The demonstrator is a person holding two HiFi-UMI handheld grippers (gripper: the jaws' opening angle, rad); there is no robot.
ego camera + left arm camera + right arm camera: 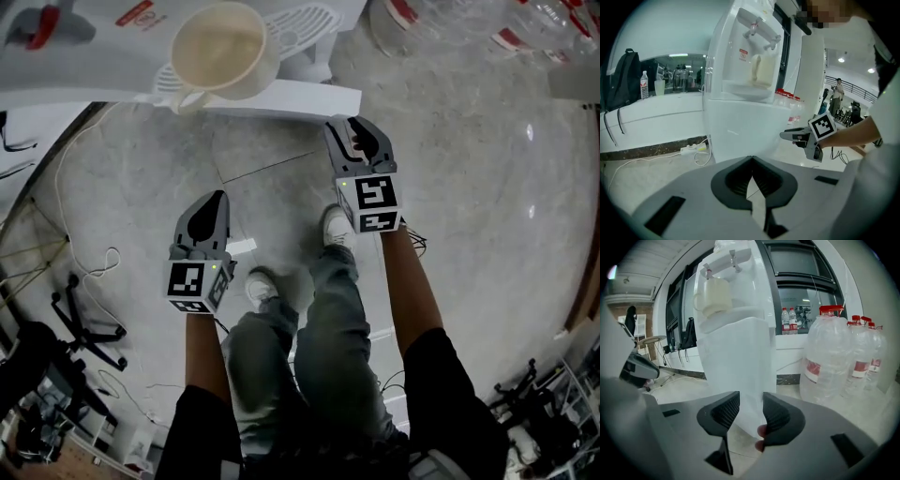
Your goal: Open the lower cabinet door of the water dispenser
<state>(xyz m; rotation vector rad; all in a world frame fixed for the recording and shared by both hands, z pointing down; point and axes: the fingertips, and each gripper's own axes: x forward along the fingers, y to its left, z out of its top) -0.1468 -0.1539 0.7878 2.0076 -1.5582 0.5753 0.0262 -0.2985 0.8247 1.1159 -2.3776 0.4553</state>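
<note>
Only in the head view: trousered legs, shoes and grey floor point(469, 234) beneath left gripper point(216, 199) and right gripper point(345, 124); cream cup point(220, 47) looked into from above.

Only in the left gripper view: full side of the water dispenser point(740, 56), upright on the floor, long axis vertical, taps toward the person; lower cabinet door point(740, 133) at its base, right gripper's tip just beside it.

Only in the right gripper view: large water bottles point(834, 357).

Right jaws partly apart, framing the cabinet's bottom corner, not clamped. Left jaws closed together, empty.
</note>
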